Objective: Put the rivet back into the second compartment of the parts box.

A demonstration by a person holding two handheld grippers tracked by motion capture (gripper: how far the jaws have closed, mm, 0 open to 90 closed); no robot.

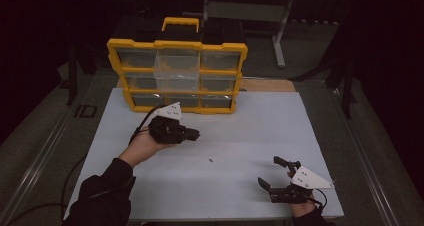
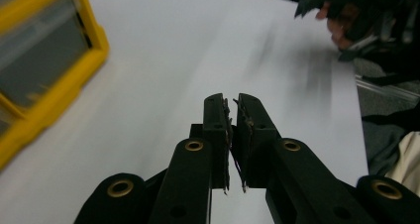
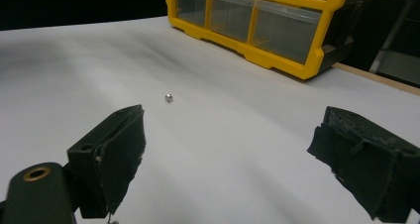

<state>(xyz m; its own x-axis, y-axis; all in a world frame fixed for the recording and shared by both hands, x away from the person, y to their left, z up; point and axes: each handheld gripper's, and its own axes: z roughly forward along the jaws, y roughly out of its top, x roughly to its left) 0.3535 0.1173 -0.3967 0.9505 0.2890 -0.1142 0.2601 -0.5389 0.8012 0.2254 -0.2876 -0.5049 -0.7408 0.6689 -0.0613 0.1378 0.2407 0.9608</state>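
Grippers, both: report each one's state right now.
Left gripper: jaws shut, nothing visible between them.
Right gripper: jaws open and empty, resting near the table's front edge.

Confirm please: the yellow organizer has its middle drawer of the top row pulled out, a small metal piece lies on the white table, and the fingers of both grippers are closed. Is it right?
Not quite. Only the left gripper is closed. The right gripper has its fingers wide open, as the right gripper view shows. The rest holds: the yellow organizer has its top middle drawer pulled out, and the small metal piece lies on the white table.
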